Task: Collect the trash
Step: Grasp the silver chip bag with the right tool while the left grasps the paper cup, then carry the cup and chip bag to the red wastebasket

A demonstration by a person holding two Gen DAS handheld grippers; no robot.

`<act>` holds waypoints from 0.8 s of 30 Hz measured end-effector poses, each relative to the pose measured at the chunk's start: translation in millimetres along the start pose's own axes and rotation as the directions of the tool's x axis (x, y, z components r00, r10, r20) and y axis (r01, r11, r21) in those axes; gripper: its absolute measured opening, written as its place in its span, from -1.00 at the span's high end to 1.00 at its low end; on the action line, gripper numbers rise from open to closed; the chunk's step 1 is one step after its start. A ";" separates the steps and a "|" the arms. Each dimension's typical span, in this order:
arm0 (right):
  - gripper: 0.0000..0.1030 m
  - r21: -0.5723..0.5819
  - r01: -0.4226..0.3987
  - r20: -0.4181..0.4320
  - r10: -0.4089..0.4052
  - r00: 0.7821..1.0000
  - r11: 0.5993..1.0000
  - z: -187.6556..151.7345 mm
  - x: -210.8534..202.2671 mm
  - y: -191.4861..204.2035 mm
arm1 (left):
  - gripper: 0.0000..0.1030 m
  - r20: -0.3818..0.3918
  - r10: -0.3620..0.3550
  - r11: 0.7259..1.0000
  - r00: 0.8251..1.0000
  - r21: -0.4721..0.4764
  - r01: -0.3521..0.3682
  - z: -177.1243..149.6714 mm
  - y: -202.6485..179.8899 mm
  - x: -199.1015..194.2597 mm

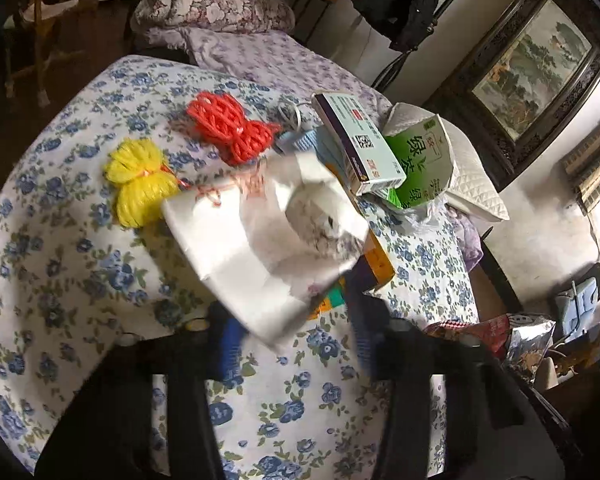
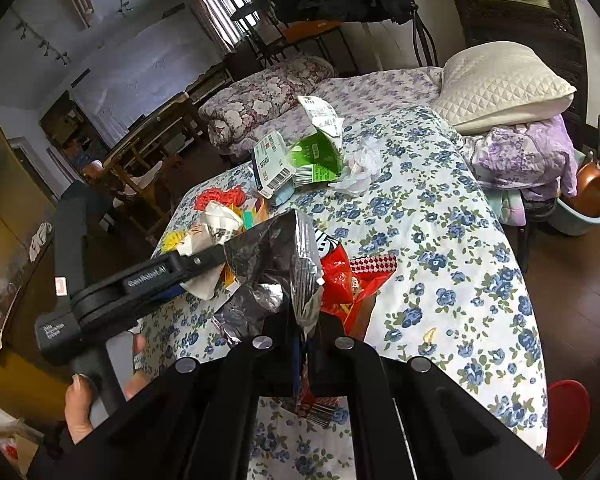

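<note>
A white paper bag (image 1: 260,248) with a crumpled grey-white wad in it lies between my left gripper's (image 1: 296,340) blue pads, and the gripper is shut on its lower corner. The right wrist view shows that left gripper (image 2: 216,272) clamped on the same white paper (image 2: 204,284) just above the floral bedspread (image 2: 439,260). My right gripper (image 2: 303,344) is shut on a torn silver-and-red snack bag (image 2: 276,256), which stands up in front of it. Further back lie a green tea carton (image 1: 419,160) and a white-and-blue medicine box (image 1: 359,136).
Red (image 1: 228,128) and yellow (image 1: 140,184) net bundles lie left of the bag, an orange box (image 1: 375,264) to its right. Crumpled clear plastic (image 2: 359,168) sits by the carton. A white pillow (image 2: 499,80) is far right. A hand (image 2: 80,400) holds the left gripper's handle.
</note>
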State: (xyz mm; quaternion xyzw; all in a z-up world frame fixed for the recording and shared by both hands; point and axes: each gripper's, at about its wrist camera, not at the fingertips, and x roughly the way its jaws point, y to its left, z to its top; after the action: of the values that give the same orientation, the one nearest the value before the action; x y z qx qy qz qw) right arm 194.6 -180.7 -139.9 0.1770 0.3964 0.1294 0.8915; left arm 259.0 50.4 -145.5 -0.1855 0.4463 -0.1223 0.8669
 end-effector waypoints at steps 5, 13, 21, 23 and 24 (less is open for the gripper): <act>0.91 -0.004 -0.005 -0.005 0.005 1.000 1.000 -0.6 0.5 1.9 | 0.89 0.025 -0.047 0.999 0.999 0.001 0.047 -4.1 1.3 -4.5; 0.90 -0.009 -0.012 -0.010 0.012 1.000 1.000 -1.9 -0.2 6.9 | 0.90 0.078 -0.065 0.997 0.995 0.033 0.063 -11.2 -4.2 -27.9; 0.91 -0.012 -0.027 0.008 0.027 1.000 1.000 -2.8 -14.9 11.5 | 0.90 0.092 -0.083 0.993 0.992 0.088 0.075 -27.1 -26.1 -57.1; 0.95 -0.014 -0.032 0.011 0.033 0.999 0.999 -4.4 -21.5 12.9 | 0.90 0.094 -0.089 0.992 0.992 0.101 0.079 -30.7 -32.7 -64.8; 0.95 -0.011 -0.036 0.014 0.037 0.999 0.999 -5.2 -24.8 12.9 | 0.90 0.095 -0.089 0.991 0.991 0.112 0.078 -33.5 -37.6 -69.7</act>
State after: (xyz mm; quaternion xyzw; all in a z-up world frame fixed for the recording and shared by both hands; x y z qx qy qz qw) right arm 173.4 -177.2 -121.3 0.1803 0.3859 0.1465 0.8928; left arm 190.0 35.6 -96.4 -0.1629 0.3870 -0.1731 0.8909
